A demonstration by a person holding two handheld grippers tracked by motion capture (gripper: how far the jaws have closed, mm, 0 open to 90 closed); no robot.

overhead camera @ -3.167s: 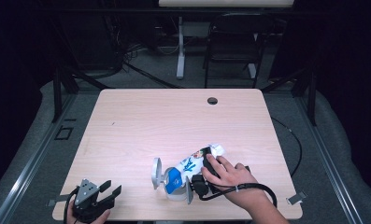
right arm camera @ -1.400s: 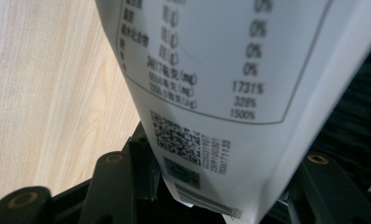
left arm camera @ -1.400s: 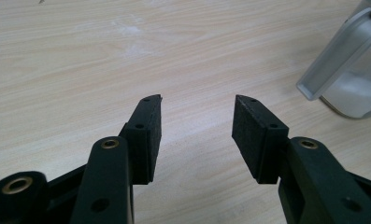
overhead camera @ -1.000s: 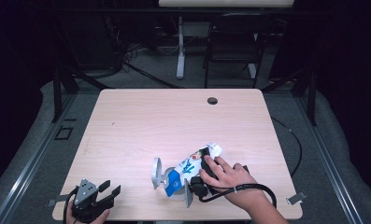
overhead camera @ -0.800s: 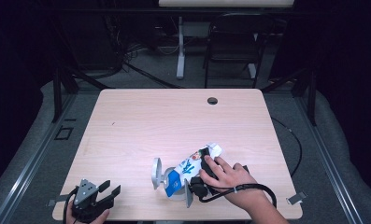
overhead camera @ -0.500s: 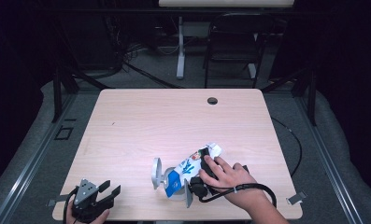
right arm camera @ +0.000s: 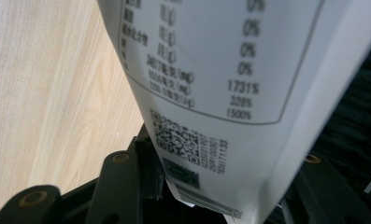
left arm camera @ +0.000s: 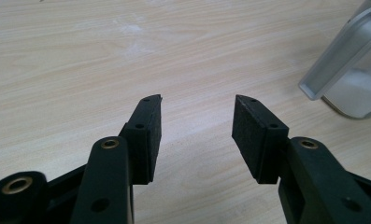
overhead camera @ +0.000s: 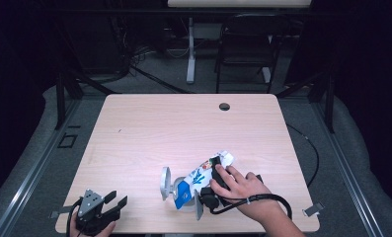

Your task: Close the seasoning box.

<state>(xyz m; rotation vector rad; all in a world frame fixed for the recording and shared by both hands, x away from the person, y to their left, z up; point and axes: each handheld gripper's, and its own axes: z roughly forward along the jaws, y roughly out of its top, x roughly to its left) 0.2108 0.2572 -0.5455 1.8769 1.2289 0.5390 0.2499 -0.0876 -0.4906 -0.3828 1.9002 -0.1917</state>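
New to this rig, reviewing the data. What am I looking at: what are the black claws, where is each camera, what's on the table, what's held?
No robot here: a person holds a two-jaw gripper in each hand. The high view is a fixed camera above the person's side of the wooden table, looking forward and down. The other two cameras ride on the grippers and look along their black jaws.

The left gripper is open and holds nothing, near the table's front left corner. The right gripper, under the person's right hand, is shut on a blue-and-white packet; its own view shows the packet's printed back between the jaws. A grey metal-looking stand sits at the packet's lower end; what it is I cannot tell.
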